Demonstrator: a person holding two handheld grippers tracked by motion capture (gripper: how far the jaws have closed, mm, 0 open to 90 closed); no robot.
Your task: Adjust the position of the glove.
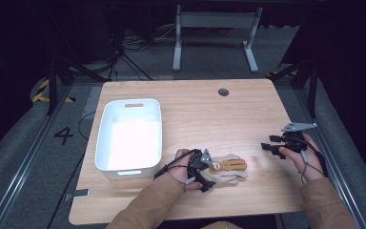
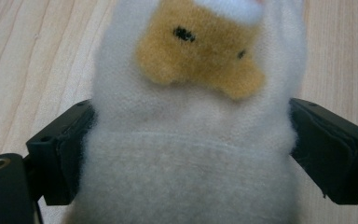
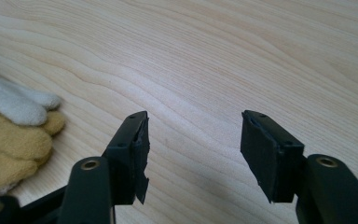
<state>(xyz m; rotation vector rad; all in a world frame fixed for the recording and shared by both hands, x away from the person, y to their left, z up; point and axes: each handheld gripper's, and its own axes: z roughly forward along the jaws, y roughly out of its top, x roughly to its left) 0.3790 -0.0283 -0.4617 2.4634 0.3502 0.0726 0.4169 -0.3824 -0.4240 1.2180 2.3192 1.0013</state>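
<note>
A fuzzy cream glove with a mustard-yellow patch lies flat on the wooden table near the front edge, its fingers pointing right. My left gripper is at the glove's cuff end. In the left gripper view the cuff of the glove sits between the two wide-spread jaws of the left gripper, and the fabric brushes both pads. My right gripper hovers open to the right of the glove, nothing between its jaws. The right gripper view shows the right gripper over bare wood, with the glove's fingertips at the left edge.
A white plastic bin with a handle slot stands on the table's left side, and I see nothing in it. A round cable hole sits near the far edge. Beyond the table are a grey floor, cables and a desk frame.
</note>
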